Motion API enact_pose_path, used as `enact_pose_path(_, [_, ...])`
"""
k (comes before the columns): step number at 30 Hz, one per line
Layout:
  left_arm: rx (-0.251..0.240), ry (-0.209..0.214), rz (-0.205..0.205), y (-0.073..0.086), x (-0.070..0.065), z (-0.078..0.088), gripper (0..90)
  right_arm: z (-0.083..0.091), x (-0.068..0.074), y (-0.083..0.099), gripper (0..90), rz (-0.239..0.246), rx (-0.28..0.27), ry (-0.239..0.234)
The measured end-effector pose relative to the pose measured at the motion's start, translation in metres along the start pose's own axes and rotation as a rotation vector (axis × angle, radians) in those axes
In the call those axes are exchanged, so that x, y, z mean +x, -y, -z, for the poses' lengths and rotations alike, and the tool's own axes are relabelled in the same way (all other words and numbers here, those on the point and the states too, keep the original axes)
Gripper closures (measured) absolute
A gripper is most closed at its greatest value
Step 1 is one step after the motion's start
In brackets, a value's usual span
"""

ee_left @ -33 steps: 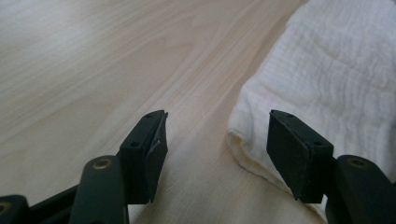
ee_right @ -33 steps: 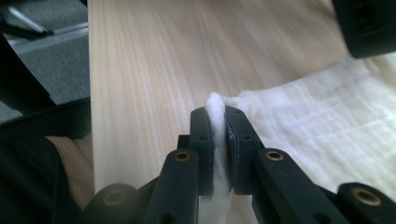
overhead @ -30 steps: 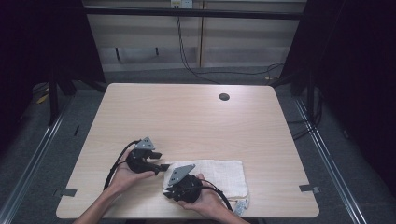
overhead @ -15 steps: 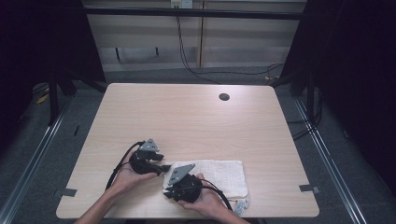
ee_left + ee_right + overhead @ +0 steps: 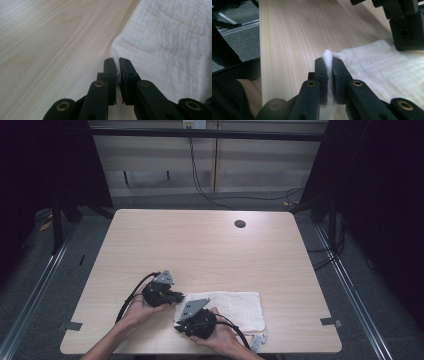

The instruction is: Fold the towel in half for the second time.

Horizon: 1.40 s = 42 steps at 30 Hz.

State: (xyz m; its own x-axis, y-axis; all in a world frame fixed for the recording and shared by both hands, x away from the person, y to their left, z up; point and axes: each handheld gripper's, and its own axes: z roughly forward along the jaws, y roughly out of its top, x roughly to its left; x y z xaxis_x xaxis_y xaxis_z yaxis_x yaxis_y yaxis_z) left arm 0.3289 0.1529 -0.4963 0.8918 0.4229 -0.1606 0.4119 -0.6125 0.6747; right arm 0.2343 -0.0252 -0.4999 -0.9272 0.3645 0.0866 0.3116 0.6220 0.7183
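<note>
A white folded towel (image 5: 235,306) lies flat near the table's front edge, right of the middle. My left gripper (image 5: 179,296) comes in from the left at the towel's far left corner. In the left gripper view its jaws have just been closing and now pinch the towel's edge (image 5: 117,65). My right gripper (image 5: 179,325) is at the near left corner, shut on a small bunched fold of towel (image 5: 327,60). In the right gripper view the left gripper's black body (image 5: 404,25) sits at the upper right, over the cloth (image 5: 382,75).
The wooden table (image 5: 200,250) has a round cable hole (image 5: 240,224) at the back right. Its near edge runs close behind both hands. Dark frame rails and floor cables (image 5: 200,175) surround the table. A sleeve (image 5: 244,92) shows beside the right gripper.
The left gripper has shifted slightly right to the towel's corner and its jaws have closed on the edge. The right gripper has kept still, holding the towel.
</note>
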Motion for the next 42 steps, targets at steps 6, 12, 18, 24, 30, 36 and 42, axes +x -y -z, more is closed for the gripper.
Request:
enact_pose_path(6, [-0.024,0.008,0.023,0.007,0.006,0.009,85.3,0.001,-0.002,-0.001,84.5,-0.033,-0.008,-0.029])
enact_pose_path(12, [-0.078,0.029,0.077,0.005,0.008,0.016,85.4,0.008,-0.001,-0.007,84.5,-0.054,-0.036,-0.042])
enact_pose_path(18, [-0.110,0.031,0.088,0.000,0.009,0.020,85.4,0.015,-0.002,-0.013,84.5,-0.060,-0.067,-0.041])
enact_pose_path(24, [-0.138,0.030,0.083,-0.003,0.007,0.030,85.5,0.019,0.003,-0.023,84.6,-0.054,-0.090,-0.047])
enact_pose_path(30, [-0.177,0.022,0.094,0.002,0.012,0.046,86.1,0.026,0.004,-0.039,84.6,-0.027,-0.119,-0.051])
enact_pose_path(36, [-0.184,0.011,0.107,0.005,0.016,0.052,86.1,0.022,0.002,-0.047,84.6,-0.019,-0.121,-0.065])
enact_pose_path(42, [-0.197,0.008,0.120,0.007,0.023,0.063,86.2,0.021,0.001,-0.057,84.6,-0.031,-0.152,-0.076])
